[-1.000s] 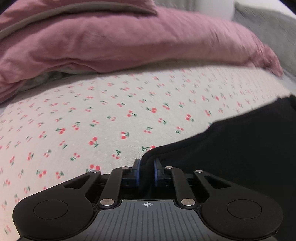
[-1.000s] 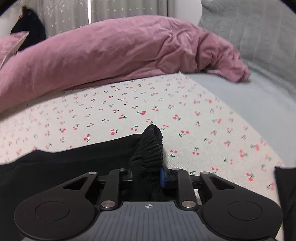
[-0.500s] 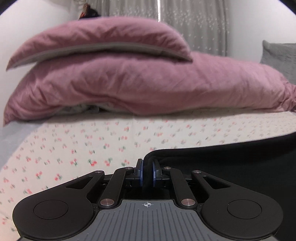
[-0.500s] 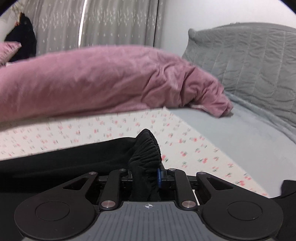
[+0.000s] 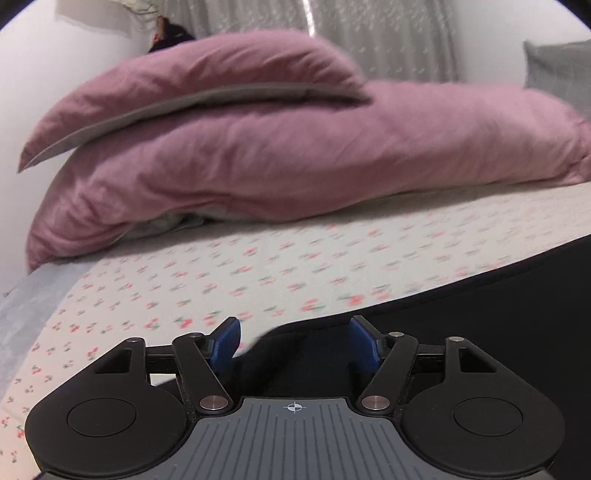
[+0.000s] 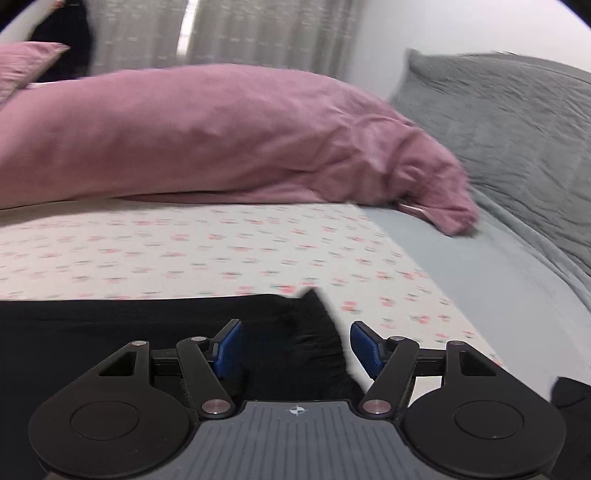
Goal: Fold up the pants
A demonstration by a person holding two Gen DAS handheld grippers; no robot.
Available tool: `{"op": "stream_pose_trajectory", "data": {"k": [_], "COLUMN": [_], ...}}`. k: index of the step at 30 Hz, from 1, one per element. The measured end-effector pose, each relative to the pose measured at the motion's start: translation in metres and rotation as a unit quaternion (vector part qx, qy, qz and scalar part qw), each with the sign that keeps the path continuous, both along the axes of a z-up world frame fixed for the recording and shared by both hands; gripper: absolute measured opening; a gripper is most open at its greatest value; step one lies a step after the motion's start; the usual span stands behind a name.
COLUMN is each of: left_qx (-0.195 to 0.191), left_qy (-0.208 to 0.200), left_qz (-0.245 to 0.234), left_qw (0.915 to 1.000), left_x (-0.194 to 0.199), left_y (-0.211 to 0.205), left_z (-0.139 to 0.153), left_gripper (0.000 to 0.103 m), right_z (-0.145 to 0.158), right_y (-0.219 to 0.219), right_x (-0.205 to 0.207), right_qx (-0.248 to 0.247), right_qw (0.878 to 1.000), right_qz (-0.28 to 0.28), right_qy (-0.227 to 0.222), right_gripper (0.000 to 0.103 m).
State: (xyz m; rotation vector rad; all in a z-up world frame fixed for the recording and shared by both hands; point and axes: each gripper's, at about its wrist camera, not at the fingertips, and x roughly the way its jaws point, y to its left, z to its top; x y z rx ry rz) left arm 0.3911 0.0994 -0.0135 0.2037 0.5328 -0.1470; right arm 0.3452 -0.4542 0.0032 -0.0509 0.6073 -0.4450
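Both our grippers have just been opening. On the left, our left gripper (image 5: 294,341) stands with its blue pads (image 5: 226,341) well apart, and the black pants (image 5: 480,314) lie between and beneath them — a rounded edge of the cloth sits in the gap, but neither pad presses on it. The dark fabric runs off to the right of that view, flat on the cherry-print sheet (image 5: 258,269).

Over on the right, our right gripper (image 6: 295,345) is spread just as wide. The gathered, ribbed end of the pants (image 6: 299,332) rests in the gap, its corner poking up ahead of the pads (image 6: 364,349) — the cloth lies nearer the left pad and stands clear of the right one. The rest of the garment stretches away to the left across the sheet (image 6: 184,251).

Beyond the pants, the pink duvet (image 5: 295,155) is heaped along the far side of the bed, with a pink pillow (image 5: 207,77) on top of it in the left view. A grey quilted cushion (image 6: 517,122) leans at the right, above a pale blue sheet (image 6: 480,266). Curtains (image 6: 240,33) hang behind.
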Motion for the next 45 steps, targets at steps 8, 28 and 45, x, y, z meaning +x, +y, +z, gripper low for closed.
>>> {"op": "stream_pose_trajectory", "data": {"k": [8,28,45], "left_qx": [-0.004,-0.022,-0.094], "left_qy": [0.016,0.028,0.013], "left_qz": [-0.146,-0.007,0.075], "left_qw": [0.9892,0.9994,0.9926], "left_x": [-0.061,-0.096,-0.102], "left_y": [-0.072,0.045,0.132], "left_z": [-0.001,-0.011,0.012], "left_gripper": [0.076,0.076,0.076], "right_z": [-0.017,-0.003,0.005], "right_y": [0.073,0.012,0.039], "right_x": [-0.02,-0.065,-0.074], "right_qx": [0.07,0.132,0.132], "right_qw": [0.985,0.987,0.986], "right_qz": [0.151,0.081,0.075], "right_qy": [0.052,0.03,0.068], "right_gripper": [0.065,0.077,0.084]}}
